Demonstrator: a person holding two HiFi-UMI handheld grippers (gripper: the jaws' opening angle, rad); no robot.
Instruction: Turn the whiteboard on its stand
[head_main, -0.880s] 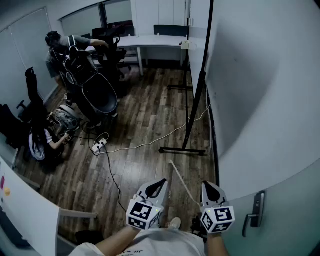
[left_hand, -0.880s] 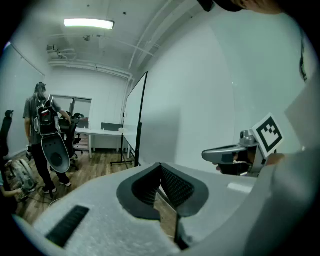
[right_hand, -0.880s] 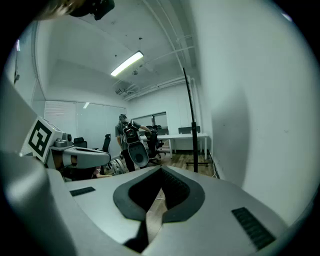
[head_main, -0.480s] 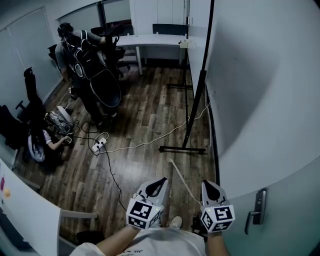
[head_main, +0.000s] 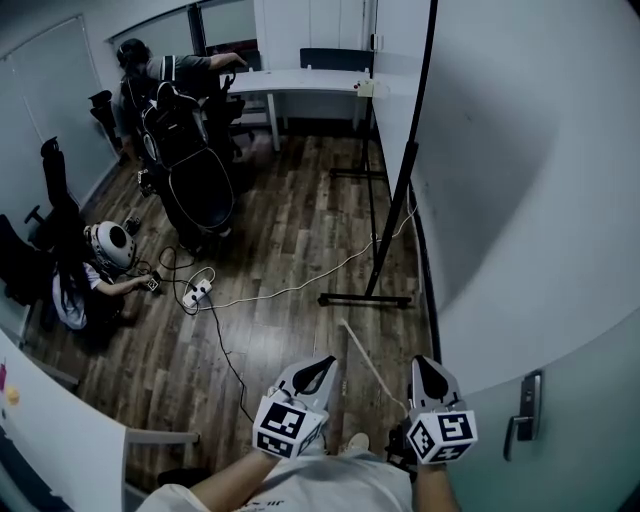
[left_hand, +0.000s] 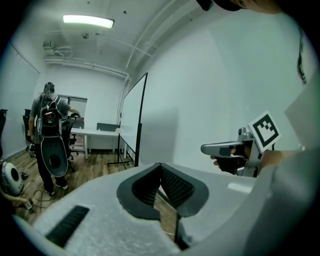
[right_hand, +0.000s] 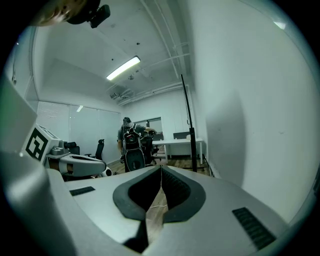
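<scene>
Both grippers sit low at the person's front, side by side and apart from each other, pointing out over a wood floor (head_main: 290, 220). The left gripper (head_main: 327, 362) has its jaws together – in its own view the pads meet at the tips with nothing between them. The right gripper (head_main: 421, 361) is closed the same way and is also empty. In the left gripper view the right one shows from the side, a hand wrapped round its grip.

The whiteboard (head_main: 398, 90) stands ahead of the grippers and well apart from them, untouched. It is upright and runs close along the wall (head_main: 520, 150) on the right, so the head view sees it nearly edge-on. Its black stand (head_main: 388, 235) comes down to a foot (head_main: 365, 300) lying flat on the floor. The left gripper view shows the board's white face turned toward the room.

A door handle (head_main: 525, 420) is on the right, just beside the right gripper.

Further off, a white cable (head_main: 300, 286) trails from a power strip (head_main: 197, 292) across the floor and past the stand's foot. One person (head_main: 165, 90) stands near a white desk (head_main: 300, 80) at the far end, wearing a dark rig on the back. Another person (head_main: 95, 270) sits on the floor at the left – near the power strip. A second board (head_main: 50, 430) cuts into the lower left corner of the head view.
</scene>
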